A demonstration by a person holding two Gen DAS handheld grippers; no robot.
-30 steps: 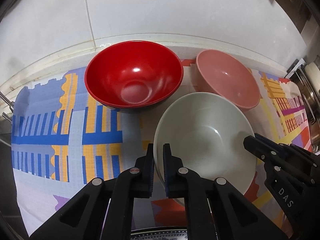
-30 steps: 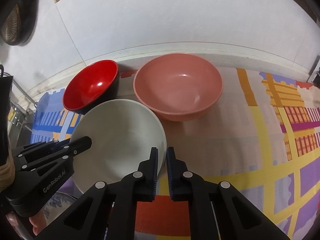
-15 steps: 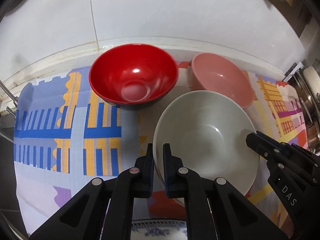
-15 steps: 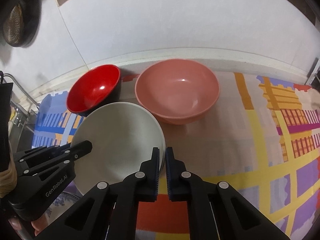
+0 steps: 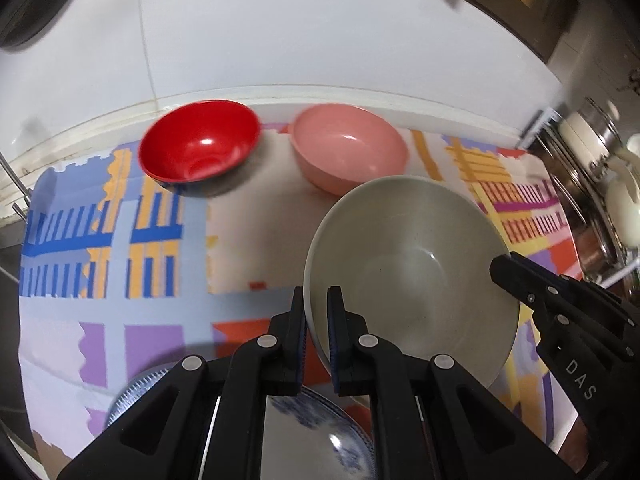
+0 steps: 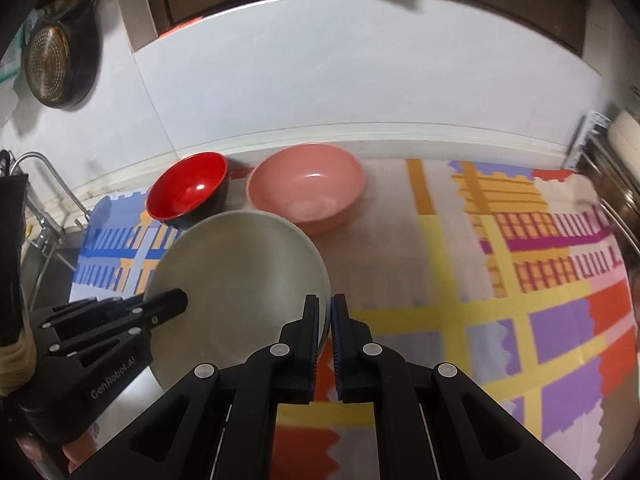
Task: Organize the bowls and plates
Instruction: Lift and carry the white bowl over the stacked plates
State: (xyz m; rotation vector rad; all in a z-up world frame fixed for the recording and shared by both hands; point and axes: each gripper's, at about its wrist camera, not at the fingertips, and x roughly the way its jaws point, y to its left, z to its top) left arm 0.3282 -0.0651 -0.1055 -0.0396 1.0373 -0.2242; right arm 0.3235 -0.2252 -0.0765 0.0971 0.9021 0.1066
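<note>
A grey-white bowl [image 5: 408,272] is held in the air above the patterned mat by both grippers. My left gripper [image 5: 317,308] is shut on its left rim. My right gripper [image 6: 325,316] is shut on its right rim; the bowl also shows in the right wrist view [image 6: 240,280]. A red bowl [image 5: 200,144] and a pink bowl [image 5: 348,148] stand upright on the mat by the back wall, also in the right wrist view as the red bowl [image 6: 188,188] and the pink bowl [image 6: 308,188]. A blue-patterned plate [image 5: 312,432] lies below my left gripper.
The colourful mat [image 6: 500,260] covers the counter up to the white wall ledge [image 5: 280,94]. A faucet [image 6: 44,184] and sink are at the left. A metal rack with pots [image 5: 600,184] stands at the right. A strainer [image 6: 52,64] hangs on the wall.
Both grippers have lifted the grey-white bowl up and back from the mat; the red and pink bowls now look smaller and farther. More of the blue-patterned plate shows below.
</note>
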